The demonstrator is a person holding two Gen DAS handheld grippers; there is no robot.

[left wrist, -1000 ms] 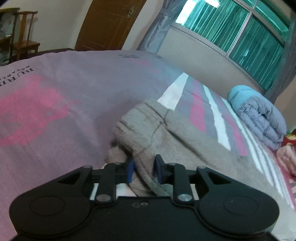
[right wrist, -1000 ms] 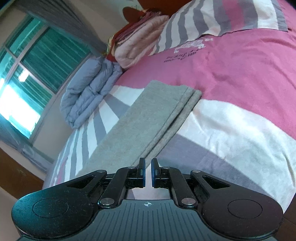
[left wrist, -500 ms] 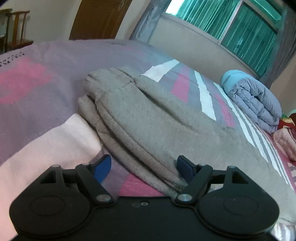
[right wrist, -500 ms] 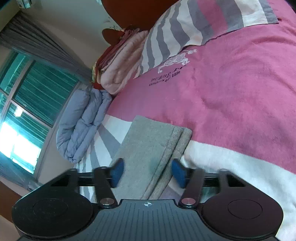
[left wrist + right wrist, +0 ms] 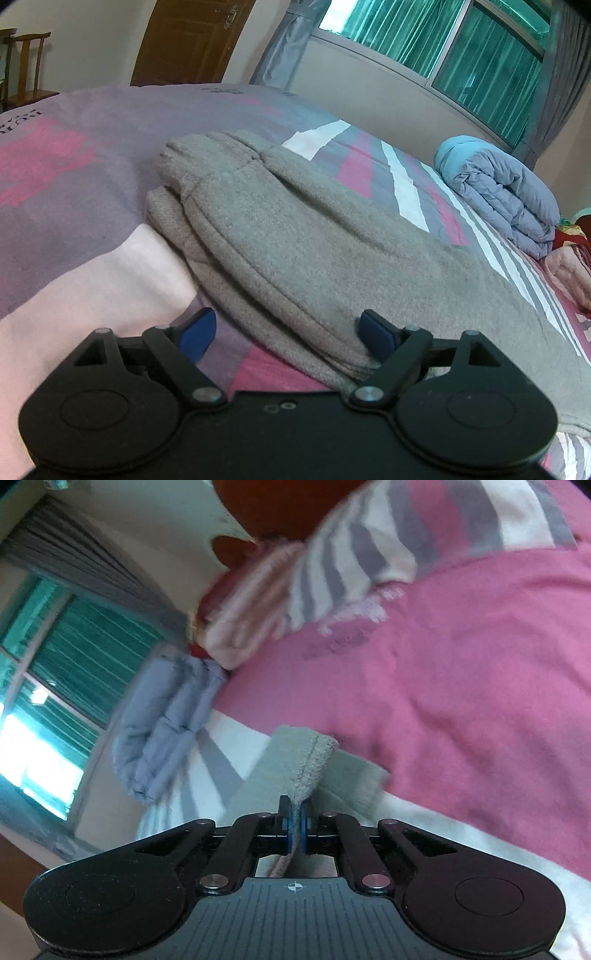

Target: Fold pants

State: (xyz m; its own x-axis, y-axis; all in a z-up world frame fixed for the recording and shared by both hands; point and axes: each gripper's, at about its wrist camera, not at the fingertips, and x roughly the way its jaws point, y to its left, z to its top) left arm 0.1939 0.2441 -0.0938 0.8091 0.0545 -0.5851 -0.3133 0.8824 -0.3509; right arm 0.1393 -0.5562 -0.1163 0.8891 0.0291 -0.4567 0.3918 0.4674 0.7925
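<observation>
in the left wrist view, the bedspread (image 5: 92, 147) carries dark capital lettering at the far left edge, seen upside down and cut off by the frame; only "bur" can be made out. a smaller dark print sits on the same cover near its far edge, too small to read. in the right wrist view, the printed emblem on the pink part of the cover is blurred past reading.

Your left tool (image 5: 286, 334) sits low with its blue-padded fingers (image 5: 376, 334) spread wide apart, gripping nothing, while your right tool (image 5: 295, 829) has its fingers (image 5: 284, 827) pressed nearly together, pinching a fold of the gray pants (image 5: 306, 764).
</observation>
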